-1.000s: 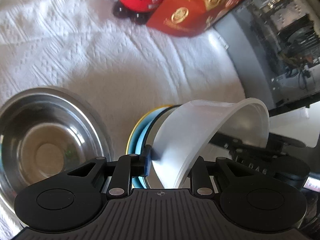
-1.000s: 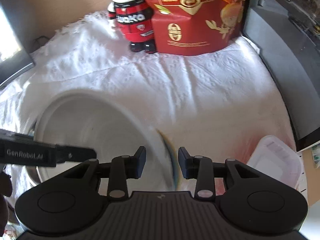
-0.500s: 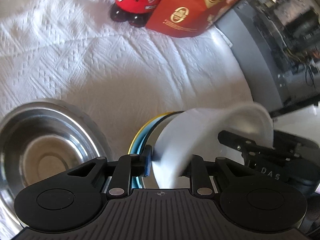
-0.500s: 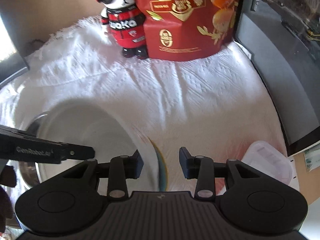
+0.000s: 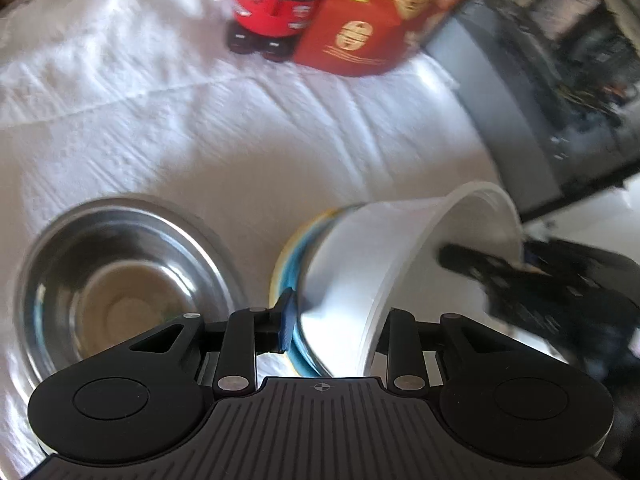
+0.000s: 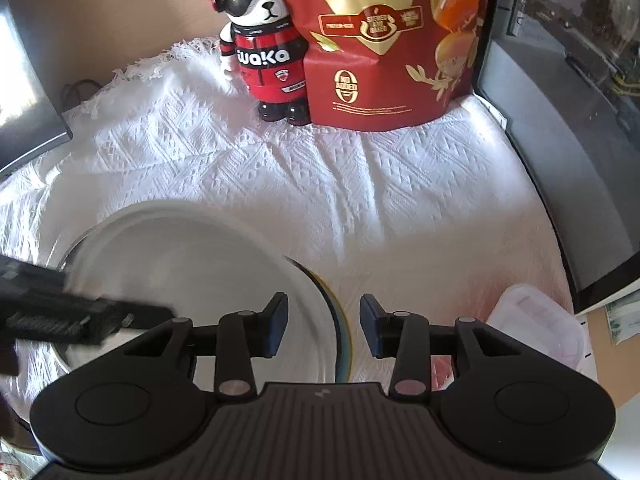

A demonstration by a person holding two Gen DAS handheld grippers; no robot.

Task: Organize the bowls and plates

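My left gripper (image 5: 336, 324) is shut on the rim of a white bowl (image 5: 384, 260), held tilted on its side above the cloth. Behind the bowl a blue and yellow plate (image 5: 289, 264) shows edge-on; whether the jaws also pinch it I cannot tell. A steel bowl (image 5: 120, 280) sits on the white cloth to the left. In the right wrist view the white bowl (image 6: 192, 264) fills the lower left, with the plate's coloured rim (image 6: 344, 320) behind it. My right gripper (image 6: 322, 326) is open, its fingers straddling that rim without touching. The left gripper's finger (image 6: 80, 320) reaches in from the left.
A red-and-black bear figure (image 6: 260, 52) and a red EGGS bag (image 6: 384, 40) stand at the back of the cloth (image 6: 360, 200). A clear lidded plastic box (image 6: 536, 328) lies at the right front. A dark computer case (image 6: 568, 120) borders the right side.
My left gripper has carried the white bowl up and back, so the steel bowl and back objects slid lower in view. My right gripper pulled back and rose a little, still open.
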